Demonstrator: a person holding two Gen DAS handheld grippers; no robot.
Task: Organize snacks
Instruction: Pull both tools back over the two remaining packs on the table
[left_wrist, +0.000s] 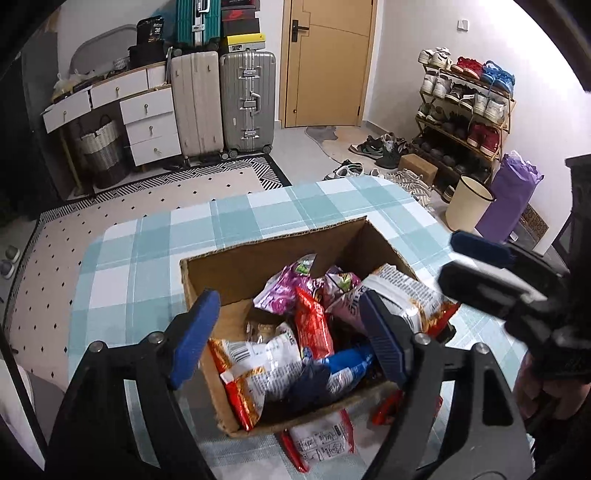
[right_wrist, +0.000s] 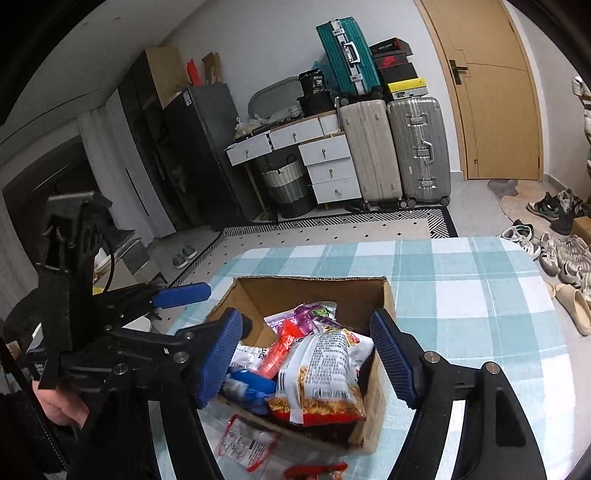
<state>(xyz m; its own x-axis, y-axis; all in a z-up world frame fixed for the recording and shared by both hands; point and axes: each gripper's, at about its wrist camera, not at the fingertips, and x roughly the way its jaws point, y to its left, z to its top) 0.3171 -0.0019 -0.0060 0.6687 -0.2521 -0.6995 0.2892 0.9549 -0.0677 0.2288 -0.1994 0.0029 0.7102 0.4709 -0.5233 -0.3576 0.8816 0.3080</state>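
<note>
Checked blue-and-white tablecloth (left_wrist: 147, 266) covers the work surface; beyond it stand two upright suitcases (left_wrist: 225, 107), a white drawer unit (left_wrist: 147, 122), a tan door (left_wrist: 325, 62) and, at 2 o'clock in the left wrist view, a loaded shoe rack (left_wrist: 465, 110)

1. Cardboard box (left_wrist: 236, 269) (right_wrist: 354, 291): open-topped, standing on the cloth, partly filled with snack packets (left_wrist: 295, 339) (right_wrist: 317, 369). Contents visible: purple-pink bags toward the far side, a red packet upright in the middle, white-and-orange bags printed side up, a blue-and-white packet near the front wall.

2. Loose items: one white packet with red trim (left_wrist: 321, 443) (right_wrist: 243, 446) lies flat on the cloth just outside the near wall of the box, at 6 o'clock in both views. A second red-edged packet (right_wrist: 317, 470) lies near it at the bottom edge of the right wrist view.

3. Left gripper (left_wrist: 291, 339) (right_wrist: 181, 293): blue pads spread wide, positioned above the near part of the box, nothing between them.

4. Right gripper (right_wrist: 306, 365) (left_wrist: 476, 247): pads likewise wide apart, straddling the near half of the box, nothing gripped. In the left wrist view it appears at 3 o'clock, beside the box
</note>
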